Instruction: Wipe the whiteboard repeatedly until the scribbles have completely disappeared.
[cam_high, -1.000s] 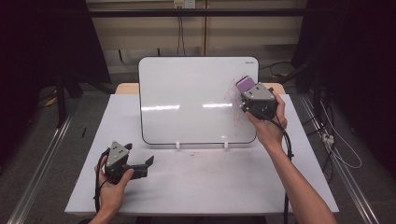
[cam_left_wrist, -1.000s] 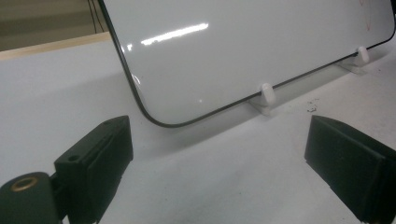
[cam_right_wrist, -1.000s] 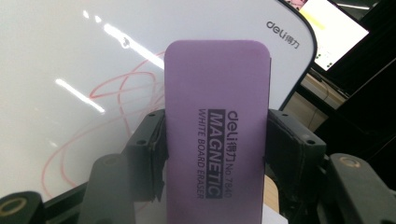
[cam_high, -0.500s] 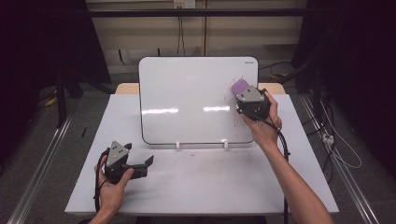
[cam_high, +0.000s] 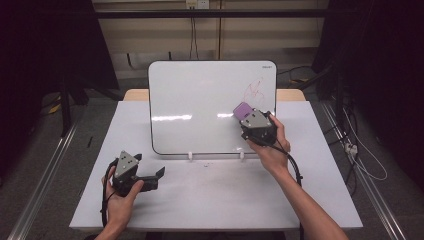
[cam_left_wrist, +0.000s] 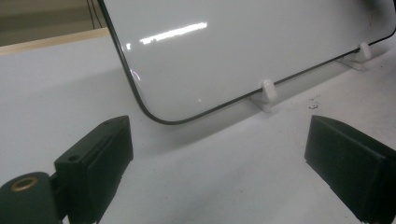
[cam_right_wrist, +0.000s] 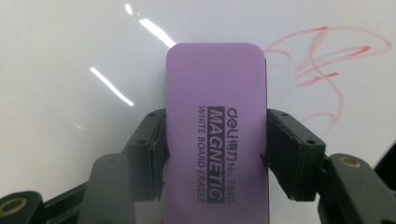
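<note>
A white whiteboard stands propped on two small white feet at the table's middle. Red scribbles mark its upper right area and appear as red scribbles in the right gripper view. My right gripper is shut on a purple magnetic whiteboard eraser, held flat against the board below and left of the scribbles; the eraser juts up from its jaws. My left gripper rests low at the table's front left, open, jaws wide apart with nothing between them, facing the board's lower corner.
The white table has open surface in front of the board. The board's feet stand on it. Small dark specks lie near the right foot. Metal rails run along both sides of the table on the floor.
My right gripper has carried the eraser down and to the left across the board, uncovering the red scribbles at the upper right. The left gripper has stayed put.
</note>
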